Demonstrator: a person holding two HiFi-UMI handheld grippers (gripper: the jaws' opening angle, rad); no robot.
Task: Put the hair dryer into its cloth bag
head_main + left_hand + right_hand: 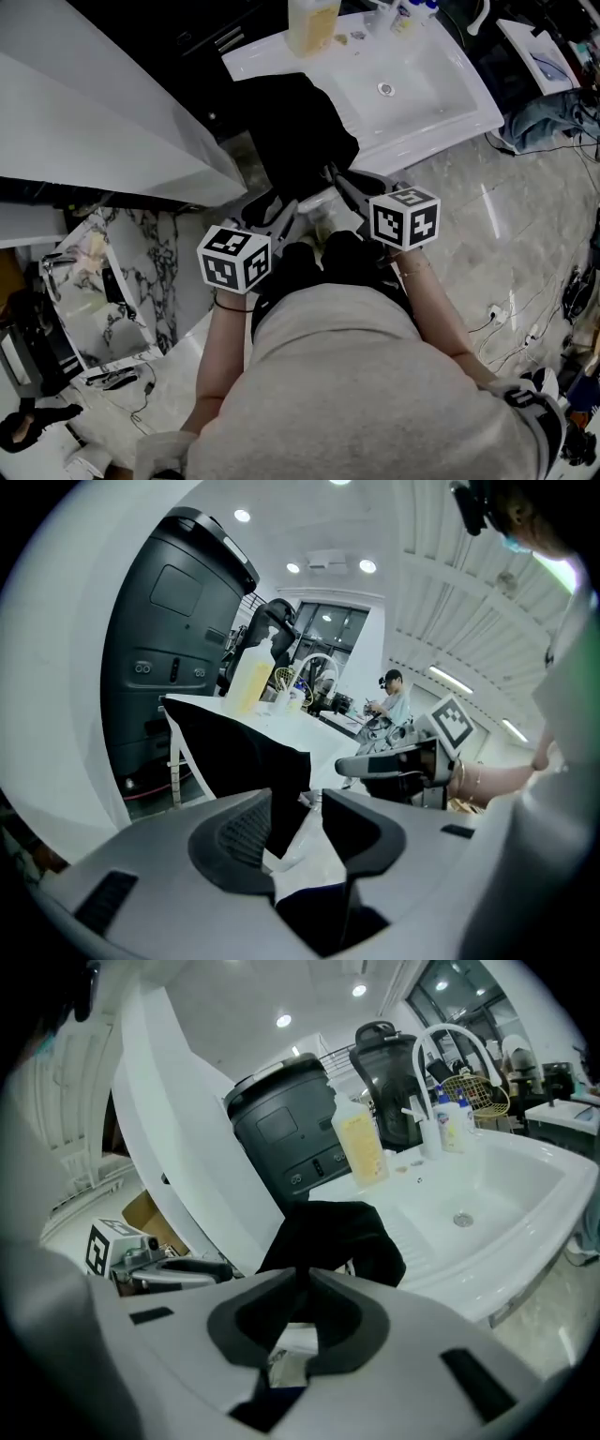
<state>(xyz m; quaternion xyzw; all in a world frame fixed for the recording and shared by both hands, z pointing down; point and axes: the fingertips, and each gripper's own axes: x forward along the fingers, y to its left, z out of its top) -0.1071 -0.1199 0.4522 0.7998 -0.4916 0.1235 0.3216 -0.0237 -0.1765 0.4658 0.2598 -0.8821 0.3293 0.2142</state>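
A black cloth bag [302,127] hangs over the front edge of the white sink counter [450,122]. Both grippers reach up to its lower hem. My left gripper [284,216] stands open in the left gripper view [298,810], with a fold of the bag [246,757] hanging between its jaws against the left pad. My right gripper [354,194] is shut on the bag's bottom edge, the black cloth [333,1234] pinched at its tips [302,1281]. No hair dryer shows in any view.
A yellow bottle [312,23] and small bottles stand at the back of the sink, near a curved faucet [452,1040]. A dark bin [281,1133] stands behind the counter. A slanted white panel [94,122] lies to the left. Cables [525,323] run over the marble floor.
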